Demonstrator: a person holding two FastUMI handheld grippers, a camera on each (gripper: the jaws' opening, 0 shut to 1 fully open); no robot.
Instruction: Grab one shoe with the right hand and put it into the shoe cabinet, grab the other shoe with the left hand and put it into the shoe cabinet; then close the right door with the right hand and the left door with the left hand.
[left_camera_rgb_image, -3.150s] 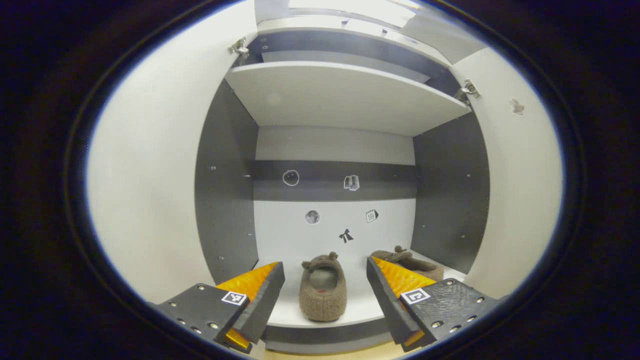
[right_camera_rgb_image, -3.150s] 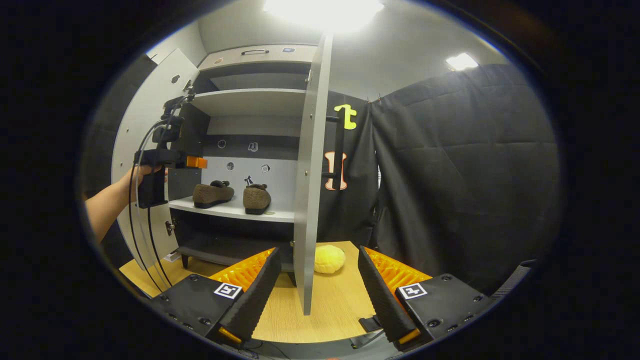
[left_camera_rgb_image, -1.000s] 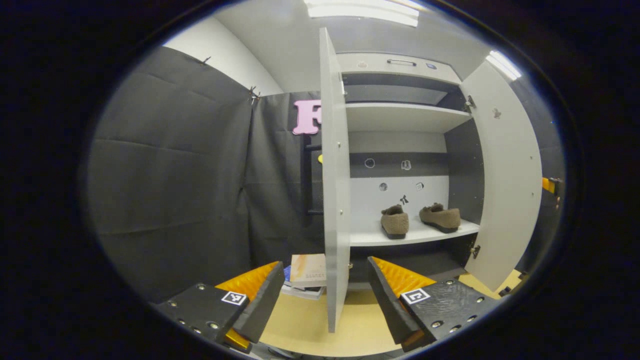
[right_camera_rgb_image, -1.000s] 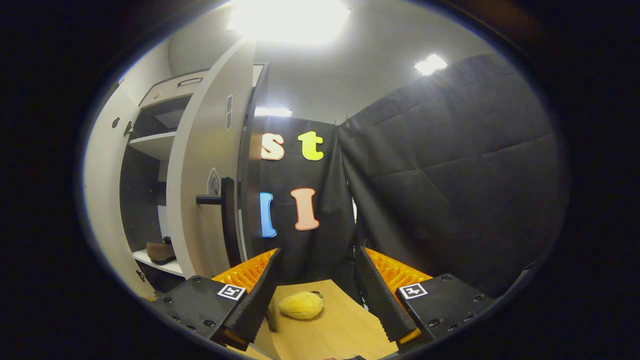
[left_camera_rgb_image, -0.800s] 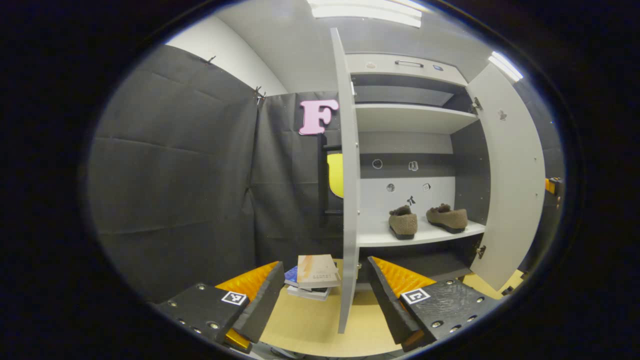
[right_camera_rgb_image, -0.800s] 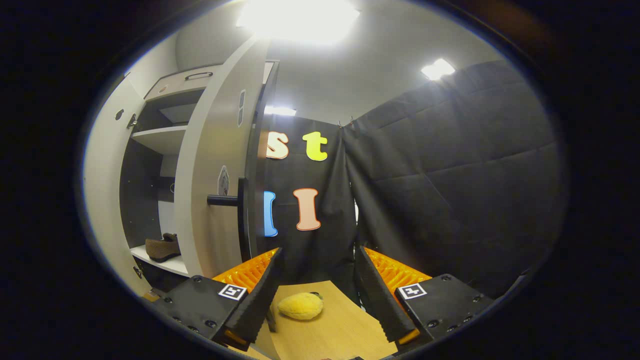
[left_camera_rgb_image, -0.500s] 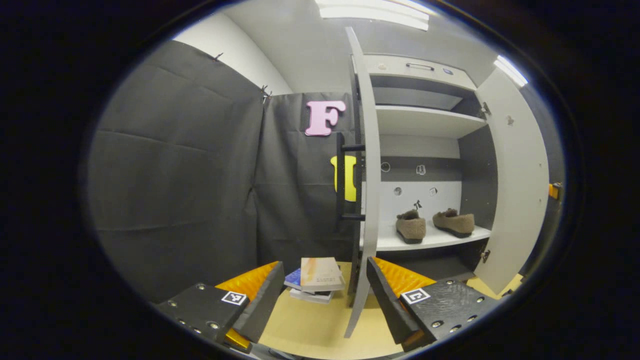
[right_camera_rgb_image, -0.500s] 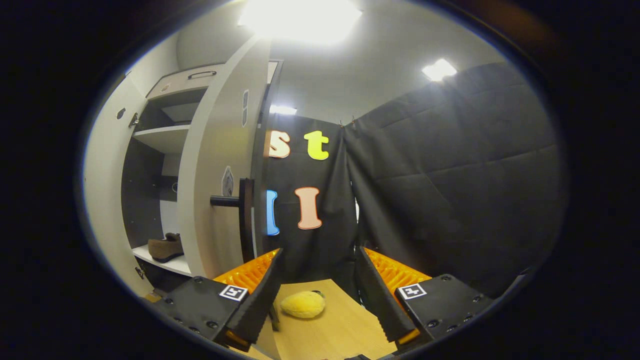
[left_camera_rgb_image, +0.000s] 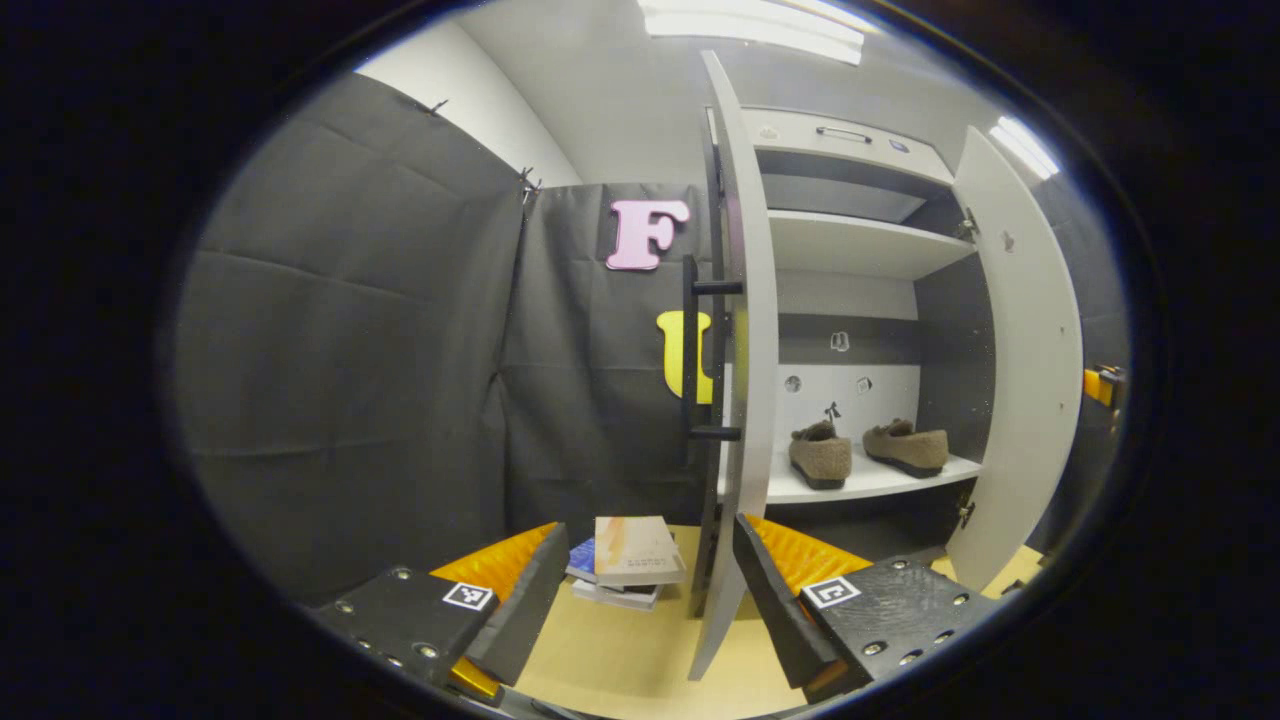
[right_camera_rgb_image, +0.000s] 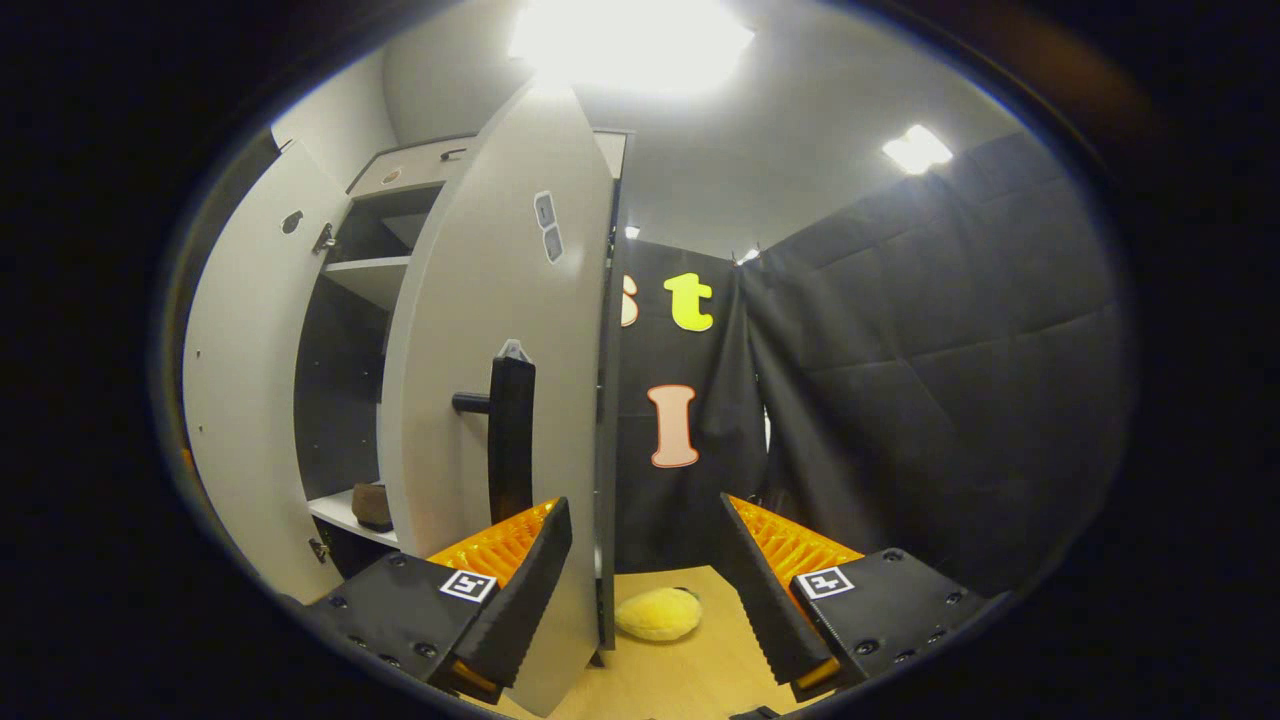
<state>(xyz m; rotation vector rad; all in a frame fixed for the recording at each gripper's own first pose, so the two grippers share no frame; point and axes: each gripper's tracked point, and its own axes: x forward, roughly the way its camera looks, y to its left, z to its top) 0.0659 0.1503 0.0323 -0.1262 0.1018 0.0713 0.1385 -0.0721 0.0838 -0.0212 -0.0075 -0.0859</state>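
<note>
Two brown fuzzy shoes (left_camera_rgb_image: 820, 455) (left_camera_rgb_image: 905, 447) stand side by side on the cabinet's lower shelf (left_camera_rgb_image: 860, 483). In the left gripper view the left door (left_camera_rgb_image: 742, 350) is seen edge-on, standing open, its black handle (left_camera_rgb_image: 700, 360) on the outer face. My left gripper (left_camera_rgb_image: 648, 528) is open; the door's lower edge runs between its fingers, near the right one. In the right gripper view the right door (right_camera_rgb_image: 490, 330) is partly swung in, with its black handle (right_camera_rgb_image: 510, 440) facing me. My right gripper (right_camera_rgb_image: 642, 508) is open beside the door's free edge. One shoe (right_camera_rgb_image: 372, 505) peeks past the door.
A stack of books (left_camera_rgb_image: 630, 560) lies on the wooden floor left of the cabinet. A yellow plush lump (right_camera_rgb_image: 657, 613) lies on the floor to the right of it. Black cloth walls close in both sides. The upper shelf (left_camera_rgb_image: 850, 240) is bare.
My left gripper has drawn out of the cabinet and swung round to the left door's outer side. The right gripper has closed in on the right door, which now stands nearer and more swung in.
</note>
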